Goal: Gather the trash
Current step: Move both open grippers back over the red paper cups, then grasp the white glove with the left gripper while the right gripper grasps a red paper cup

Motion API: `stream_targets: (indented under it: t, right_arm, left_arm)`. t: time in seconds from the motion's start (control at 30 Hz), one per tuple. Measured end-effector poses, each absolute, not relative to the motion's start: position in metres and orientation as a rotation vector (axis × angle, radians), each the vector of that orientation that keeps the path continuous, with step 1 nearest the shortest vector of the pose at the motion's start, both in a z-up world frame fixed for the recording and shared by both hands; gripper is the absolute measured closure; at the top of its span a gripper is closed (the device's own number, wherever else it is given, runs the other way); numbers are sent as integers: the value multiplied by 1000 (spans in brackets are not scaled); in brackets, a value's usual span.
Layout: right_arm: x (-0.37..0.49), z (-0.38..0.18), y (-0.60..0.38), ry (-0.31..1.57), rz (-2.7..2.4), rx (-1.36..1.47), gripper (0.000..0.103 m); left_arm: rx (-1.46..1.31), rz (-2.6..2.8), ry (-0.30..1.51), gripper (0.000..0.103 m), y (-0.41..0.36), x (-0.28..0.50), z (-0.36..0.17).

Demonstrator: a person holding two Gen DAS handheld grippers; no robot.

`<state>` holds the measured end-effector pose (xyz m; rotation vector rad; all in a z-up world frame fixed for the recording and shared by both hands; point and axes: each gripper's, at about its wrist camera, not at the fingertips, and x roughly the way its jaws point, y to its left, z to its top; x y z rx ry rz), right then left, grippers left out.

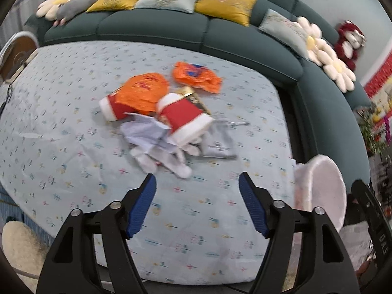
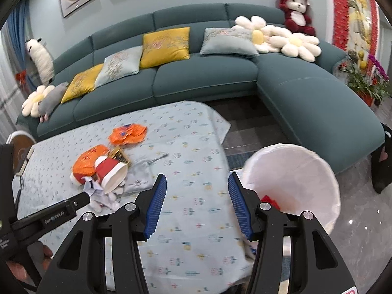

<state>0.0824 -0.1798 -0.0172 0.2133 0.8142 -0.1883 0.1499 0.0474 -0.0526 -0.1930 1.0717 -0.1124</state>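
Observation:
On the light blue patterned tablecloth (image 1: 61,112) lies a heap of trash. It holds two red-and-white paper cups (image 1: 186,117), two orange plastic bags (image 1: 144,90), crumpled white paper (image 1: 144,132), a grey pouch (image 1: 218,142) and a gold-and-black wrapper (image 1: 196,99). My left gripper (image 1: 197,176) hovers just short of the heap, open and empty. My right gripper (image 2: 197,176) is open and empty over the cloth (image 2: 196,134), between the heap (image 2: 110,169) and a white-lined bin (image 2: 294,169). Something red (image 2: 269,199) lies in the bin.
A teal corner sofa (image 2: 208,78) with yellow and grey cushions, flower pillows and plush toys wraps the far and right sides of the table. The bin (image 1: 325,188) stands at the table's right edge. Potted plants (image 2: 365,83) stand at far right, and a round wooden object (image 2: 19,149) at left.

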Motion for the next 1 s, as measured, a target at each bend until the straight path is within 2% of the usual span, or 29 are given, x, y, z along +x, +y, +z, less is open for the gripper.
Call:
stream_targets:
  t: [0.23, 0.33, 0.57, 0.63, 0.73, 0.8, 0.83, 0.87, 0.9, 1.0]
  right_arm:
    - [110, -39, -150, 872, -139, 199, 52]
    - [123, -49, -141, 893, -125, 193, 52]
    - [149, -67, -129, 936, -101, 195, 52]
    - [155, -70, -126, 945, -94, 193, 52]
    - [165, -74, -122, 956, -81, 189, 51]
    - [172, -77, -118, 962, -69, 189, 51]
    - [174, -78, -116, 963, -64, 190, 51]
    - [177, -79, -113, 967, -54, 192, 51]
    - [180, -80, -111, 971, -44, 196, 51]
    - [188, -83, -101, 980, -6, 214, 51]
  left_arm:
    - [-253, -26, 1103, 26, 77, 177, -76]
    - [-249, -4, 1108, 20, 82, 191, -86]
    - [-224, 0, 1143, 20, 79, 219, -108]
    - [-212, -3, 1142, 25, 78, 227, -112]
    - [-206, -25, 1161, 45, 77, 234, -118]
    - [-220, -43, 1175, 66, 79, 237, -121]
    - [-229, -51, 1180, 71, 81, 237, -122]
    - [-241, -62, 1183, 80, 84, 237, -122]
    - [-243, -64, 1181, 84, 85, 236, -121]
    - [-253, -61, 1159, 88, 93, 231, -116]
